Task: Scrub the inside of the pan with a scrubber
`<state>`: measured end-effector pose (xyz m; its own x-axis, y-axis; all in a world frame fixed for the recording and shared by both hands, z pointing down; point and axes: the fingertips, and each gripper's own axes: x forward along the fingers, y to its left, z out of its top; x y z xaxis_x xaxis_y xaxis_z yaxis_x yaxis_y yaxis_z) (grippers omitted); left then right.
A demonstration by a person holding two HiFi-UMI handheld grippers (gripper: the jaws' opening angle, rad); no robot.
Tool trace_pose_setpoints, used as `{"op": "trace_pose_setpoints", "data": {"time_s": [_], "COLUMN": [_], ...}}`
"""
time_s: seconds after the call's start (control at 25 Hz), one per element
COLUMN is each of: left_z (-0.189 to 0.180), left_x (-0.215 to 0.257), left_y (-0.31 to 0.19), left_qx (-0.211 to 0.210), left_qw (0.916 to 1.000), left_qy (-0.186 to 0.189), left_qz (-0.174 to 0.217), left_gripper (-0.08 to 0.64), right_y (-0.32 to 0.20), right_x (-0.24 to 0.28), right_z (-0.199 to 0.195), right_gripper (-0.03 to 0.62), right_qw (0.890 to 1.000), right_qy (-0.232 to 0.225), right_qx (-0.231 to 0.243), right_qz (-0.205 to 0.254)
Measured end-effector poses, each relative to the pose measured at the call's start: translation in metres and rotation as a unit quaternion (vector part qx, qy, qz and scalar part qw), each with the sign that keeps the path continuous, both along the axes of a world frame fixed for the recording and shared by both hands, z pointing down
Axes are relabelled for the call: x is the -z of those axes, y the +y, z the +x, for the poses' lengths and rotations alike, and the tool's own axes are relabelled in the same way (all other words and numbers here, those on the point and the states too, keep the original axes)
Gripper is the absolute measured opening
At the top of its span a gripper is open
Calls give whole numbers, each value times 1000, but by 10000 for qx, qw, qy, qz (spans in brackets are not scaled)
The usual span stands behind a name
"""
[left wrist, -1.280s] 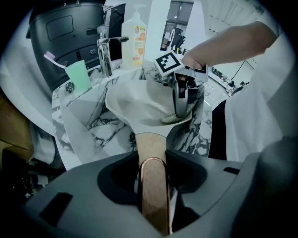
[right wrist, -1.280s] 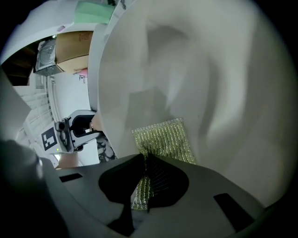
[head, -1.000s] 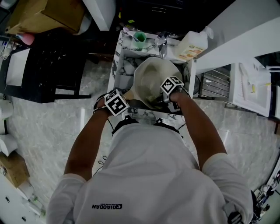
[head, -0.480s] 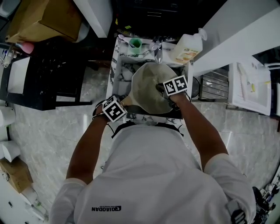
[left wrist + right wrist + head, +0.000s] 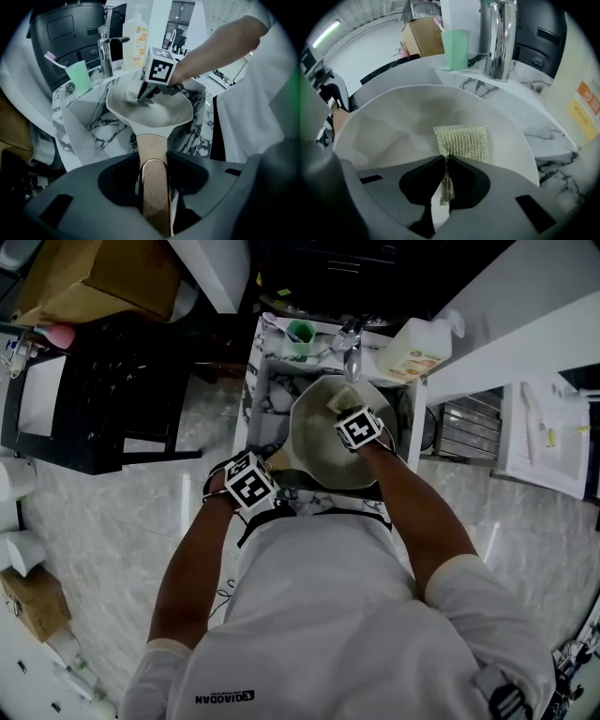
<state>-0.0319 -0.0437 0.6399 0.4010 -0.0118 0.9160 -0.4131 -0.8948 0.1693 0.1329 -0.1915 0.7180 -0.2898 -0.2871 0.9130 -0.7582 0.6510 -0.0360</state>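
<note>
A pale cream pan (image 5: 323, 442) (image 5: 159, 110) (image 5: 398, 126) is held over the marble sink. Its wooden handle (image 5: 152, 164) runs back into my left gripper (image 5: 154, 187) (image 5: 267, 474), which is shut on it. My right gripper (image 5: 445, 161) (image 5: 345, 413) is inside the pan, shut on a greenish mesh scrubber (image 5: 461, 140) (image 5: 339, 397) (image 5: 132, 96). The scrubber lies flat against the pan's far inner wall, toward the tap.
A marble-patterned sink (image 5: 272, 381) stands under the pan. Behind it are a chrome tap (image 5: 352, 348) (image 5: 499, 37) (image 5: 105, 51), a green cup (image 5: 300, 332) (image 5: 455, 47) (image 5: 77, 75) holding a toothbrush, and a detergent bottle (image 5: 417, 348) (image 5: 136, 33). A black cabinet (image 5: 103, 381) is at left.
My right gripper moved with the scrubber from the pan's near right side up to its far wall by the tap. My left gripper keeps hold of the handle.
</note>
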Motion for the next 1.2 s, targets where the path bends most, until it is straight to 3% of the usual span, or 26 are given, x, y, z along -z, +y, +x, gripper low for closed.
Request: {"op": "trace_pose_setpoints", "data": {"time_s": [0.2, 0.64, 1.2], "left_z": [1, -7, -7], "left_x": [-1, -11, -10], "left_y": [-1, 1, 3], "left_qx": [-4, -42, -52], "left_qw": [10000, 10000, 10000], "left_qy": [7, -50, -25], "left_qz": [-15, -68, -62], "left_gripper": [184, 186, 186], "right_y": [-9, -15, 12], "right_x": [-15, -26, -15], "right_z": [-13, -19, -68], "right_gripper": [61, 61, 61], "right_qw": [9964, 9821, 9739], "right_qy": [-657, -1339, -1853], "right_qx": [-476, -1122, -844], "right_qz": [-236, -707, -1000]}}
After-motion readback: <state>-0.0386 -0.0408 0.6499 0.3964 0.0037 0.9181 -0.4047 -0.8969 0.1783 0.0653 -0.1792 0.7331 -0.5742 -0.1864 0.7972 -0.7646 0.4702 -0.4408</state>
